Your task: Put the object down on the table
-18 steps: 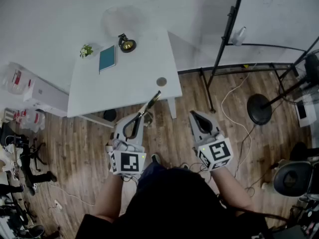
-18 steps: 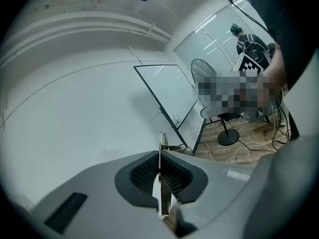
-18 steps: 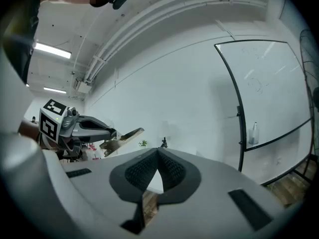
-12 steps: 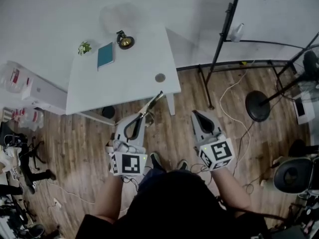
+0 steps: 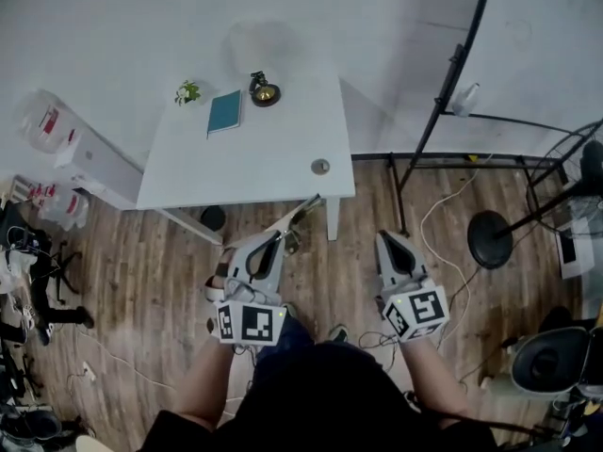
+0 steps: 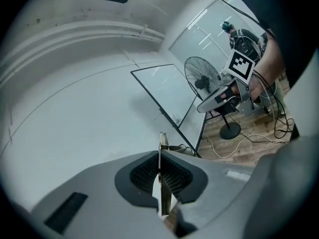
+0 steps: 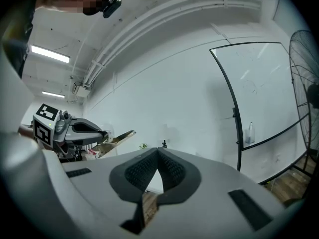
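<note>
A thin, flat brass-coloured metal blade (image 5: 303,211) sticks forward out of my left gripper (image 5: 282,236), which is shut on it; its tip reaches the near edge of the white table (image 5: 254,163). In the left gripper view the blade (image 6: 162,142) stands edge-on between the pressed pads of the left gripper (image 6: 160,157). My right gripper (image 5: 384,237) hovers over the wooden floor right of the table's leg, shut with nothing in it; the pads of the right gripper (image 7: 158,151) meet at the tips. The right gripper view shows the left gripper (image 7: 102,134) and the blade (image 7: 118,137) at its left.
On the table's far end stand a small plant (image 5: 187,92), a teal book (image 5: 225,112) and a brass bell-like piece (image 5: 265,92); a round disc (image 5: 320,166) lies near the front right corner. A black whiteboard frame (image 5: 452,83), a fan base (image 5: 492,226) and floor cables are to the right.
The head view has shifted, so the table and both grippers lie a little further right and lower. The left gripper keeps its grip on the blade; the right stays shut.
</note>
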Demonstrator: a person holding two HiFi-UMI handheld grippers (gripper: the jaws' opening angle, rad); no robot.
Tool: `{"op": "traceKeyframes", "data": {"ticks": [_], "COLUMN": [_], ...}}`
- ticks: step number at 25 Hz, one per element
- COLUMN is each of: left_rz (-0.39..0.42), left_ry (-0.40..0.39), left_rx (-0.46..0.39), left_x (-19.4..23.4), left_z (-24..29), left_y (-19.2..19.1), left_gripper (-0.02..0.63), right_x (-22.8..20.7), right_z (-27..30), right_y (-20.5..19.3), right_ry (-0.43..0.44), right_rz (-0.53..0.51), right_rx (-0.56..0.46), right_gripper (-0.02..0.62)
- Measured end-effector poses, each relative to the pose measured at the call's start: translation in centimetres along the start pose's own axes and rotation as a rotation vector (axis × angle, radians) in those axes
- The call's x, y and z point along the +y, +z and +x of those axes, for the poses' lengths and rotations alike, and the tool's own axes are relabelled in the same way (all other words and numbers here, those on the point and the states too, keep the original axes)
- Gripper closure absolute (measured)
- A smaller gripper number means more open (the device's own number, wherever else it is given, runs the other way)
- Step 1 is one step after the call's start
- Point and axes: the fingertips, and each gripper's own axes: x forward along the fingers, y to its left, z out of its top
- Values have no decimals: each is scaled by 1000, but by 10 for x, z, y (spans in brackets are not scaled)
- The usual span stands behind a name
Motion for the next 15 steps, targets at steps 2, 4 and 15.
{"op": "traceKeyframes", "data": {"ticks": [2, 4, 15], "left_rz": [-1, 4, 27], "left_ry": [10, 13, -3], "left_rx": [5, 12, 3], "left_x": [2, 5, 44], "left_z": [-4, -6, 47], "left_y": [-1, -4, -37], "left_gripper": [595, 595, 595], "right_x": [-2, -3, -28], "right_z": [-2, -1, 45], "right_y": [2, 2, -2], "right_ry": [-4, -10, -79], "right_rz": [-2, 2, -2], "right_rx": [-3, -2, 32], "right_gripper": [590, 591, 591]}}
